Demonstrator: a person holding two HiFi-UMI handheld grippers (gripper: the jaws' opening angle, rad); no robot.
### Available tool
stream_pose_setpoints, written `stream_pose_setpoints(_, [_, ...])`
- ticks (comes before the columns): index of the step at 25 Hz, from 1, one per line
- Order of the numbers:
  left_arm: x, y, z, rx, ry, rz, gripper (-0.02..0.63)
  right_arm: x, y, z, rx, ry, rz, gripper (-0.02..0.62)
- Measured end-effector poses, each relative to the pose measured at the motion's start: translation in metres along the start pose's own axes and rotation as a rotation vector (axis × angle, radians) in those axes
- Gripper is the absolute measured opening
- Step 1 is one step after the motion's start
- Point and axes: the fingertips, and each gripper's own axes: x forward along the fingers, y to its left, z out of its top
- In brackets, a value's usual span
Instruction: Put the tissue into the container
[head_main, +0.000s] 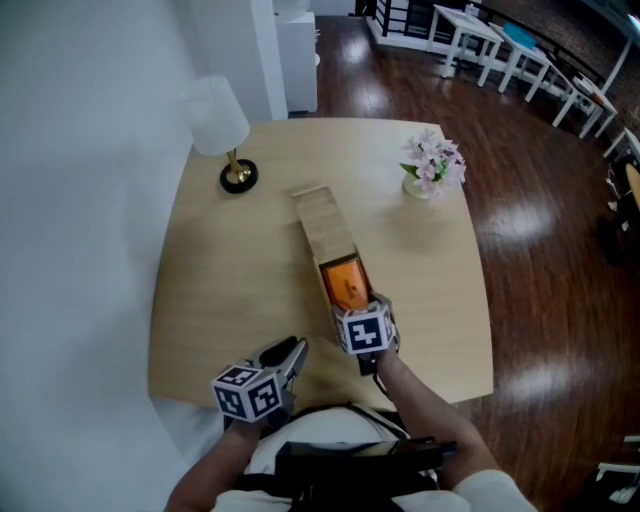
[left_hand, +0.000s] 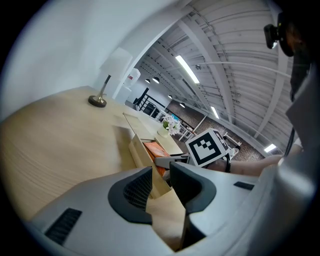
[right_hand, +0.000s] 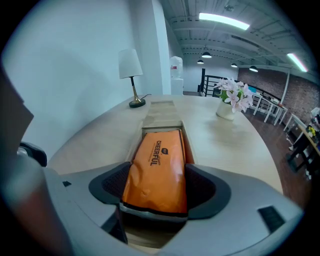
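Note:
A long wooden container (head_main: 327, 238) lies in the middle of the table, its sliding lid pushed toward the far end. An orange tissue pack (head_main: 347, 282) lies in the uncovered near end. In the right gripper view the tissue pack (right_hand: 157, 160) fills the gap of my right gripper (right_hand: 159, 182), both pads against its sides, over the container (right_hand: 161, 116). My left gripper (head_main: 292, 350) hovers at the table's front edge, left of the box. Its jaws stand a narrow gap apart with nothing between them; the left gripper (left_hand: 160, 173) looks at the container (left_hand: 141, 152).
A white lamp (head_main: 220, 120) stands at the table's (head_main: 220, 280) back left and a vase of pink flowers (head_main: 433, 165) at the back right. White wall runs along the left; dark wood floor and white benches (head_main: 500, 45) lie beyond.

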Motion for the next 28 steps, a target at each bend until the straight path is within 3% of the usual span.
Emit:
stream_pose_setpoints(17, [0.009,-0.010,0.007,0.013,-0.004,0.002,0.106,-0.003,-0.003,0.007,-0.058,-0.026,0.012,0.357])
stream_pose_setpoints(28, [0.008,-0.029,0.018,0.014,-0.040,-0.006,0.106,-0.033,-0.011,0.021,-0.044,-0.102,0.085,0.357])
